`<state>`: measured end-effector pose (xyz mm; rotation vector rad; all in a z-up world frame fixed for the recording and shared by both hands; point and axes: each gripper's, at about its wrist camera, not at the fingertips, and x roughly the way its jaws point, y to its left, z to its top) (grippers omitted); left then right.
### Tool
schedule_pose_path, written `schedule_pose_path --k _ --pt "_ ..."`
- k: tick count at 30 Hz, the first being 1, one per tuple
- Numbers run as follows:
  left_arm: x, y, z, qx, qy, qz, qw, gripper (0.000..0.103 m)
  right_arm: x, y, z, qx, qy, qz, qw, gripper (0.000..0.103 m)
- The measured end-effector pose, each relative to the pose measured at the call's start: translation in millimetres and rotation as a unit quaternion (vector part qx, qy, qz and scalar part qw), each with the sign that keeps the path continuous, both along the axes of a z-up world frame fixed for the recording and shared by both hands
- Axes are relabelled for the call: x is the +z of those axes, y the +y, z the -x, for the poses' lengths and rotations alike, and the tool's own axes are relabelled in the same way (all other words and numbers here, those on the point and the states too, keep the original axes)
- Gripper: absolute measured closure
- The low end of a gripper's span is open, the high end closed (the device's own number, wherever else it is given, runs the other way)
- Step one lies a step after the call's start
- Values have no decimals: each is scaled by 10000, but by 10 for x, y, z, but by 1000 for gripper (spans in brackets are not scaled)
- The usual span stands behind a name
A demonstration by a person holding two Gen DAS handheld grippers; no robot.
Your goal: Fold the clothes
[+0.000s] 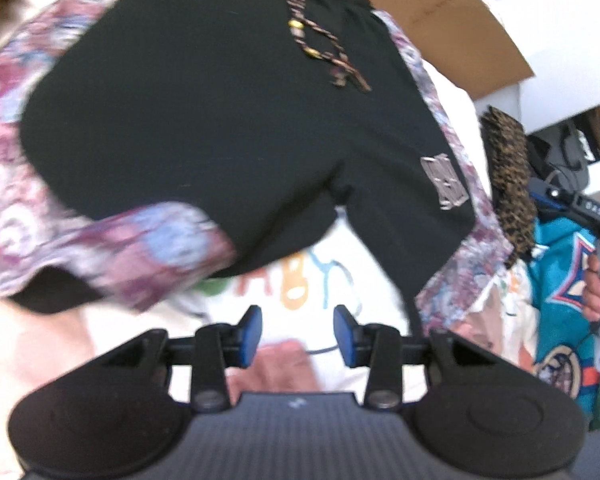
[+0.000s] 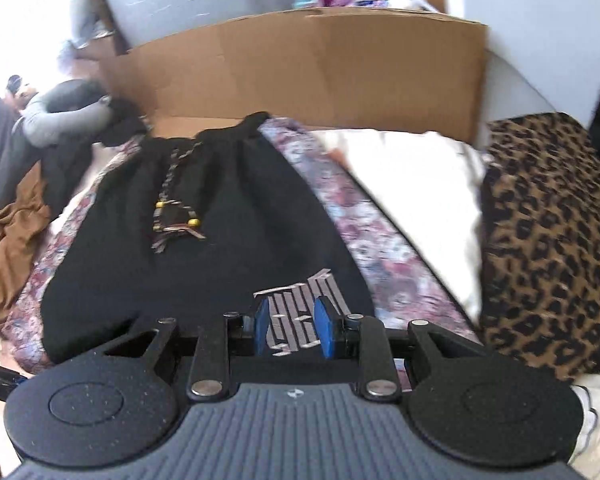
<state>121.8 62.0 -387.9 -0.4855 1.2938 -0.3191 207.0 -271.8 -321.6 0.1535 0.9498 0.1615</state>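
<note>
Both hand-held grippers hover empty. My left hand-held gripper (image 1: 298,334) has its blue pads partly apart over a white printed garment (image 1: 320,280), nothing between them. My right hand-held gripper (image 2: 294,330) also stands partly open, just above the grey logo (image 2: 300,300) on the black shorts (image 2: 204,240), apparently pinching no cloth. These shorts lie spread flat on the pile of clothes, waistband toward the cardboard box (image 2: 300,64), floral side stripes (image 2: 364,232) along both edges, drawstring (image 2: 176,216) loose on top. I judge them light, soft and floppy, so they will sag and crease. Best hold: the hem corners of each leg.
</note>
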Motion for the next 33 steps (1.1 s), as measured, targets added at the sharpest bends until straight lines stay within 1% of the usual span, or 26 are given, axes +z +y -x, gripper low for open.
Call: schedule_pose_path --k 4,6,9,11,15,18,20,23,24,25,26,29,31,33 --pt "-2 221 129 143 -70 -285 9995 62 -30 270 -53 296 116 81 9995 71" --pt "-34 311 181 251 -107 -410 9988 62 -47 404 -58 491 221 98 9985 66" --pt "-111 407 231 427 -160 -605 9971 62 -86 605 -37 878 348 130 9954 62" --pt "-169 451 247 540 -209 -740 9956 62 -148 718 -29 1036 455 105 9935 61" --pt "-232 464 233 539 -326 -1008 9929 62 -251 859 -1 1042 569 -36 9929 61" --pt "-187 452 199 458 -546 -1117 9912 62 -317 921 35 939 622 -167 9935 61" --pt "-123 465 165 461 -741 -1130 9897 62 -363 955 59 865 662 -268 9937 61" --pt "-115 529 96 564 -859 -971 9900 63 -431 998 85 886 706 -317 9931 61" --pt "-114 550 73 599 -896 -915 9899 69 -451 1012 92 902 721 -319 9928 61" --pt "-144 574 41 648 -845 -882 9904 75 -464 1021 97 923 737 -313 9925 61" --pt "-177 599 8 699 -784 -850 9908 77 -470 1024 102 934 742 -315 9924 61" --pt "-242 678 -41 928 -737 -725 9903 79 -492 998 116 912 758 -365 9923 61" --pt "-276 718 -52 1051 -719 -663 9896 80 -555 980 124 884 877 -323 9917 60" --pt "-288 713 -34 1073 -678 -644 9898 81 -612 975 136 878 984 -244 9910 60"
